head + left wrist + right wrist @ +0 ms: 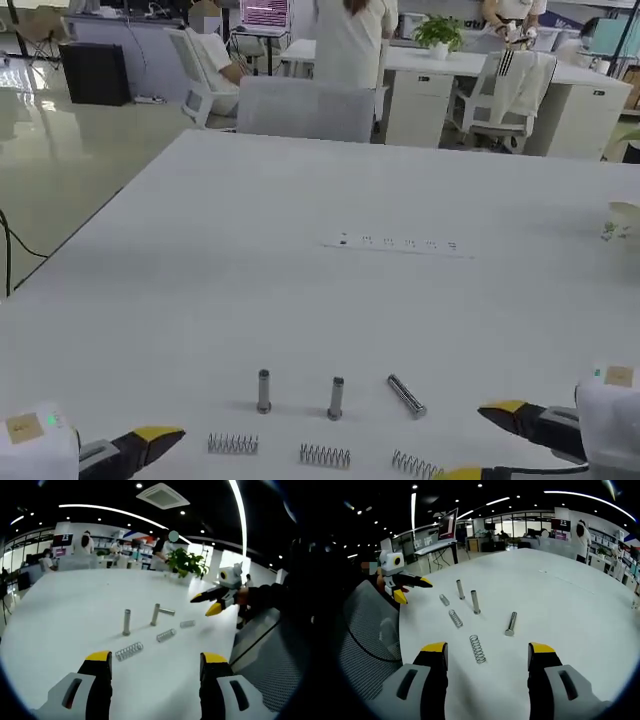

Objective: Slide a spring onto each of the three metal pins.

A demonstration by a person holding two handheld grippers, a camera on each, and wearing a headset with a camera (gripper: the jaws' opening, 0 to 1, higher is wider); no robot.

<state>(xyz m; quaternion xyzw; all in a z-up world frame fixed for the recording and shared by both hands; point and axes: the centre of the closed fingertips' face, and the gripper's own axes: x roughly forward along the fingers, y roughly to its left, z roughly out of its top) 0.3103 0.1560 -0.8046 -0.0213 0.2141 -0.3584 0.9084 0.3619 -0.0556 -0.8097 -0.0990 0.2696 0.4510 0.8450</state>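
The white table [200, 250] takes up most of the head view. Near the bottom middle of that view, three metal pins sit in a row. The left pin [263, 390] stands straight up. The middle pin [336, 397] stands straight up too. The right pin [406, 395] lies flat on its side, with one end pointing to the upper left. Just below them, closer to the bottom edge, lie three springs, one under each pin: the left spring [233, 443], the middle spring [325, 456] and the right spring [417, 465]. All three springs lie flat on the table, apart from the pins. The left gripper [156, 657] is at the lower left corner of the head view. Its yellow-tipped jaws are wide apart with nothing between them. The right gripper [488, 648] is at the lower right corner — its jaws are spread apart too and hold nothing. The right spring lies near its tips, and the left spring lies near the left gripper.
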